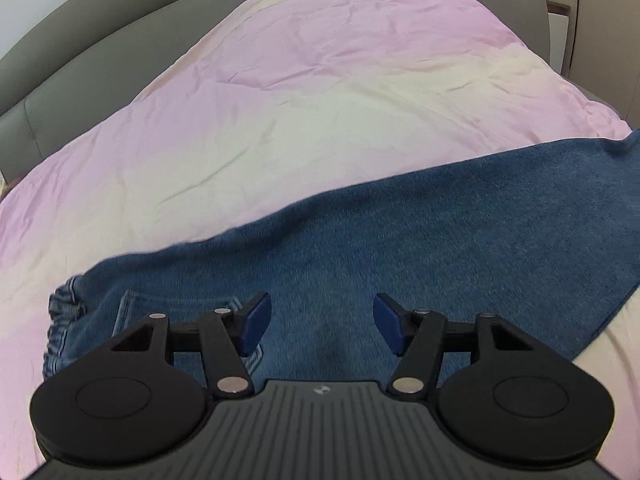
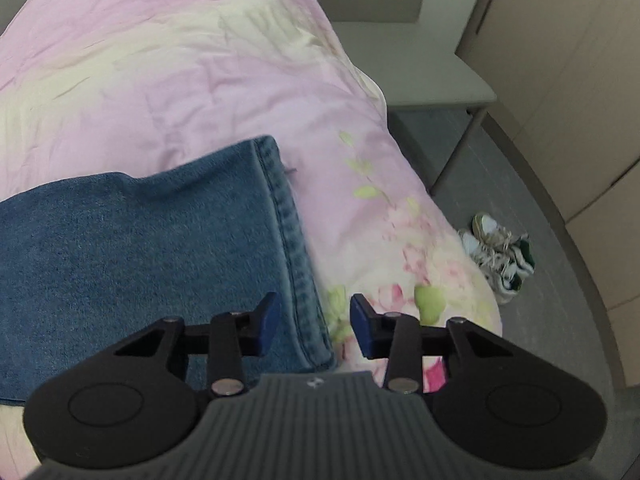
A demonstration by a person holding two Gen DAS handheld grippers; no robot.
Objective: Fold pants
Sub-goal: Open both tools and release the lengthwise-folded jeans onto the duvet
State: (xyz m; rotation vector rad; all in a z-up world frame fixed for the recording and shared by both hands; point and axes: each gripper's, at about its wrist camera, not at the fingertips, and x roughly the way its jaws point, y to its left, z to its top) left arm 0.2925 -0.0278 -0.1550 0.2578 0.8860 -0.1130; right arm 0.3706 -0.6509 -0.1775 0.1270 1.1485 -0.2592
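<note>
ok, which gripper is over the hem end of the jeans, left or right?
The right gripper: the stitched hem runs under its open fingers. The left gripper hovers by the elastic waistband.

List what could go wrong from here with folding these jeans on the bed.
1. Both grippers are open and empty: the left gripper over the seat of the jeans, the right gripper straddling the hem. Closing here may catch only the top layer, or the duvet.
2. The hem lies near the bed's edge, with sneakers on the floor below; a pulled leg might slide off.
3. The soft, wrinkled duvet may leave uneven creases.
</note>
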